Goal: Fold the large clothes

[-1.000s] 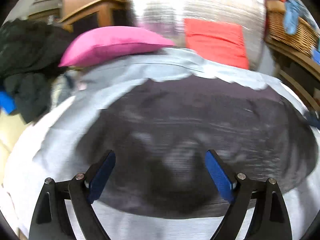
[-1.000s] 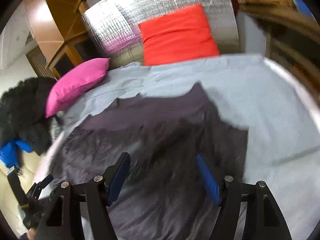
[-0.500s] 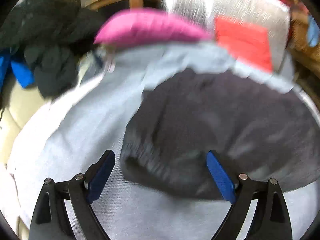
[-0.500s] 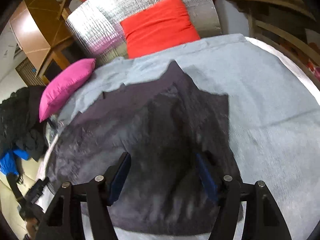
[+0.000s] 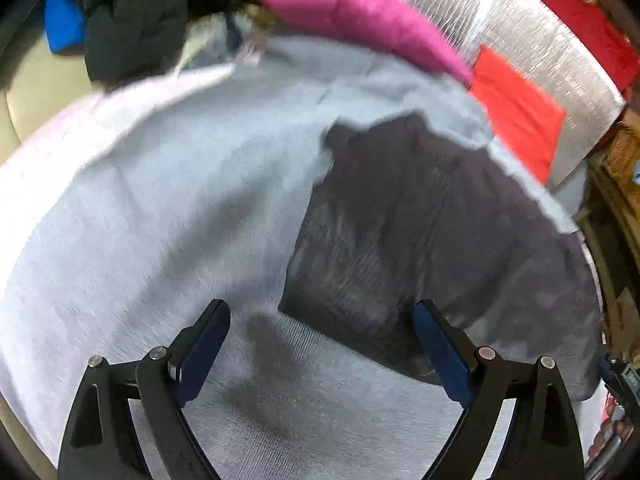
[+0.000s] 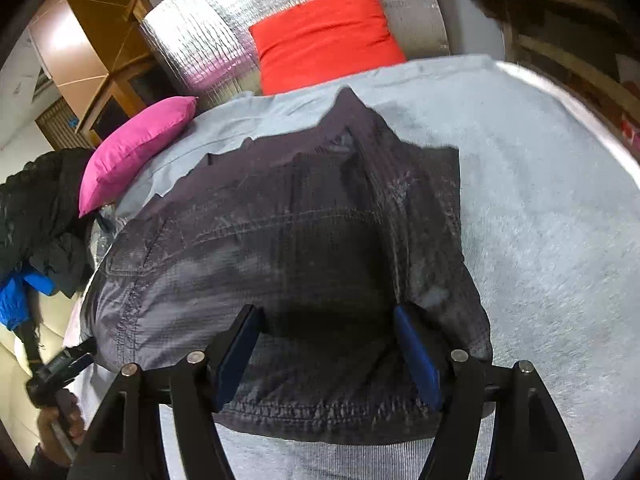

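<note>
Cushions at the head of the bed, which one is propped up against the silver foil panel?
The red cushion leans upright against the foil panel. The pink cushion lies flat on the grey sheet, off to the left.

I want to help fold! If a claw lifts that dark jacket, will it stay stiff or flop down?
Probably flop: the dark jacket lies flat and creased on the grey sheet. Its thin, slightly shiny fabric looks light and perhaps slippery, so it may slide.

L gripper [image 5: 320,344] fingers apart over grey sheet [image 5: 140,220], dark jacket [image 5: 420,240] at right.
</note>
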### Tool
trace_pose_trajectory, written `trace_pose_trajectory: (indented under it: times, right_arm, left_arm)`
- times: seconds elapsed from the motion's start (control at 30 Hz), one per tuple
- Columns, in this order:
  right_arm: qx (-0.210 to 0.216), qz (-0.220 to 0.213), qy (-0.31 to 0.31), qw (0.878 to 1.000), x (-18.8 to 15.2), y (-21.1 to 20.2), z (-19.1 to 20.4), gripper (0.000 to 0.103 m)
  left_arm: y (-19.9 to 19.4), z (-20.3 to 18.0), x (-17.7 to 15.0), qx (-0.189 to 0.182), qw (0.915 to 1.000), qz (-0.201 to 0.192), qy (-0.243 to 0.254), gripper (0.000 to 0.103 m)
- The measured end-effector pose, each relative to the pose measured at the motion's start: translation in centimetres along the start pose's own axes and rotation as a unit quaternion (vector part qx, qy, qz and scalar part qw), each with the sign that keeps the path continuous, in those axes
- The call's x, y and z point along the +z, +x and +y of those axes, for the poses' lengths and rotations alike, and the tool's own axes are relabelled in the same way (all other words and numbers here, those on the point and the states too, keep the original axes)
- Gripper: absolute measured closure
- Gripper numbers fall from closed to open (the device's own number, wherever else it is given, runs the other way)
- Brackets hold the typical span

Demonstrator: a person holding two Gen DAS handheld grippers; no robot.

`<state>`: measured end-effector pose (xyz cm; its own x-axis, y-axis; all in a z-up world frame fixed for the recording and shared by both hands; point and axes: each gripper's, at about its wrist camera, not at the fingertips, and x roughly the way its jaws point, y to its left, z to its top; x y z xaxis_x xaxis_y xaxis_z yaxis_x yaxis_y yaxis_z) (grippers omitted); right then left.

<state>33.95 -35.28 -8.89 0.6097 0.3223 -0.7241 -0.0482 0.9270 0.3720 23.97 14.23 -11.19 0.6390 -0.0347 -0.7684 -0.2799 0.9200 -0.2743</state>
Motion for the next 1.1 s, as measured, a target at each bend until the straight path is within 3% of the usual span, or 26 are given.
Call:
trace_pose_trajectory:
  times: [0.13,0.23,0.27,0.33,0.47,0.63,0.7,0.77,0.83,0.97,1.07,1.1]
  right_arm:
    - [0.006,0.004,-0.004,1.0,0.8,-0.3,0.4,0.03]
    - [0.017,0.004,0.0,1.0,0.2,0.4,-0.2,0.03]
    - [0.018,0.001,0.0,1.0,0.1,0.4,-0.3,0.03]
    - [0.017,0.0,-0.002,1.0,-0.3,-0.2,-0.6,0.03]
    - [0.023,0.007,0.005,1.0,-0.2,-0.1,-1.0,0.03]
    - [0.056,-0.017,0.024,0.998,1.2,-2.6,-1.8,0.03]
    - [0.05,-0.034,0.03,0.998,2.4,-3.7,-2.8,0.03]
    - [0.037,-0.036,0.046,0.998,3.7,-3.5,-4.6,0.03]
    - [0.046,-0.01,0.079,0.996,4.8,-2.0,-7.0,0.03]
    - [0.059,0.041,0.129,0.989,6.1,2.1,-10.5,0.03]
    - [0.11,0.038,0.128,0.985,6.8,2.8,-10.2,0.03]
    - [0.105,0.043,0.12,0.986,6.9,3.1,-10.0,0.03]
  left_arm:
    - [-2.1,0.8,1.0,0.005,0.999,-0.044,0.0,0.009]
    - [1.1,2.4,0.8,0.056,0.9982,0.017,-0.015,0.011]
    - [1.9,3.1,0.4,0.054,0.9979,0.027,-0.024,0.011]
    - [1.8,3.7,-0.1,0.042,0.9986,0.015,-0.029,0.01]
    - [-0.1,2.9,-0.2,0.055,0.9984,0.007,-0.014,0.011]
    - [-1.2,2.1,3.6,0.01,0.9991,-0.035,0.023,0.011]
    - [0.1,1.7,5.3,-0.03,0.9989,-0.015,0.033,0.011]
    - [3.0,1.3,7.3,-0.082,0.9957,0.034,0.029,0.011]
    - [5.5,1.0,8.4,-0.11,0.9912,0.071,0.02,0.011]
    - [8.4,0.0,9.8,-0.131,0.9856,0.106,0.011,0.011]
    - [9.2,-0.5,10.3,-0.157,0.9814,0.11,0.015,0.011]
    - [9.6,-0.6,10.4,-0.161,0.9798,0.117,0.016,0.011]
